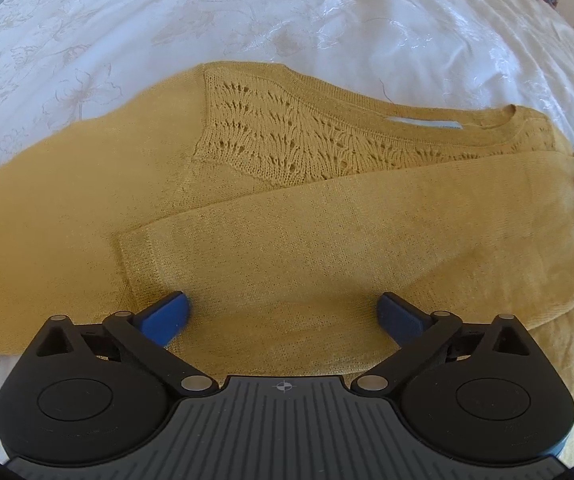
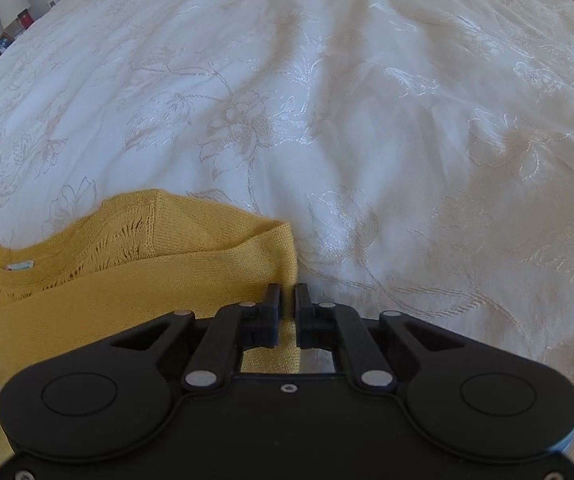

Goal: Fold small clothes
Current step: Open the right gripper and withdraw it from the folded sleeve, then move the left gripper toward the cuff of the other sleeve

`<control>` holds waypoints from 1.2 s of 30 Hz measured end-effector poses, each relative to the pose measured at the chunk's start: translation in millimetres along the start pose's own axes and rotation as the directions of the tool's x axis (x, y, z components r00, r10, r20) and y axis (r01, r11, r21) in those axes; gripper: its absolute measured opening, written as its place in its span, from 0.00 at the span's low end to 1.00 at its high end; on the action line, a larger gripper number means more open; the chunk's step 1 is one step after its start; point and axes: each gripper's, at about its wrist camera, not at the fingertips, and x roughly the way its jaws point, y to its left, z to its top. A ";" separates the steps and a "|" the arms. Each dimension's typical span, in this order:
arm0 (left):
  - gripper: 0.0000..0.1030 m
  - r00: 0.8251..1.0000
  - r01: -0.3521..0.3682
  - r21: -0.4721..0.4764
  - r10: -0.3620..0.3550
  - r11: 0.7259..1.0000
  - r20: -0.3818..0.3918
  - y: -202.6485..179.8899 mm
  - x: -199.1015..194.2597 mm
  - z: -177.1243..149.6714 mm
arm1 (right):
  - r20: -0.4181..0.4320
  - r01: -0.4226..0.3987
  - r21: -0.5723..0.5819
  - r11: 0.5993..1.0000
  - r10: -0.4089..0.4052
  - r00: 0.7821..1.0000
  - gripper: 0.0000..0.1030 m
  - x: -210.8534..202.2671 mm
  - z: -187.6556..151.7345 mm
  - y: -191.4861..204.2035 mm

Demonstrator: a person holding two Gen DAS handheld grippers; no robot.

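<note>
On white bedspread, mustard sweater; left hand-held gripper spread, right hand-held gripper nearly closed.

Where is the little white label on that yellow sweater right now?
The white label sits inside the neckline at the back of the yellow sweater, upper right of centre in the left wrist view, just above the lacy knit panel on the white bedspread.

One sweater; one bedspread; one lamp; two tongs
</note>
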 end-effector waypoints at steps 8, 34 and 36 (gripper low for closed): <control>0.99 1.000 0.013 -0.010 -0.013 1.000 0.003 -7.9 -22.8 -0.5 | 0.092 -0.031 0.008 0.999 0.030 0.995 0.75 -52.8 -16.4 -0.3; 0.98 0.981 -0.003 -0.074 0.017 0.997 0.191 -40.4 -179.3 -90.4 | 0.126 -0.172 -0.170 0.970 0.195 0.973 0.99 -191.1 -134.8 75.9; 0.98 0.976 0.001 -0.072 0.015 0.997 0.219 -43.4 -189.7 -93.6 | 0.137 -0.160 -0.184 0.970 0.186 0.973 0.99 -198.4 -139.4 77.4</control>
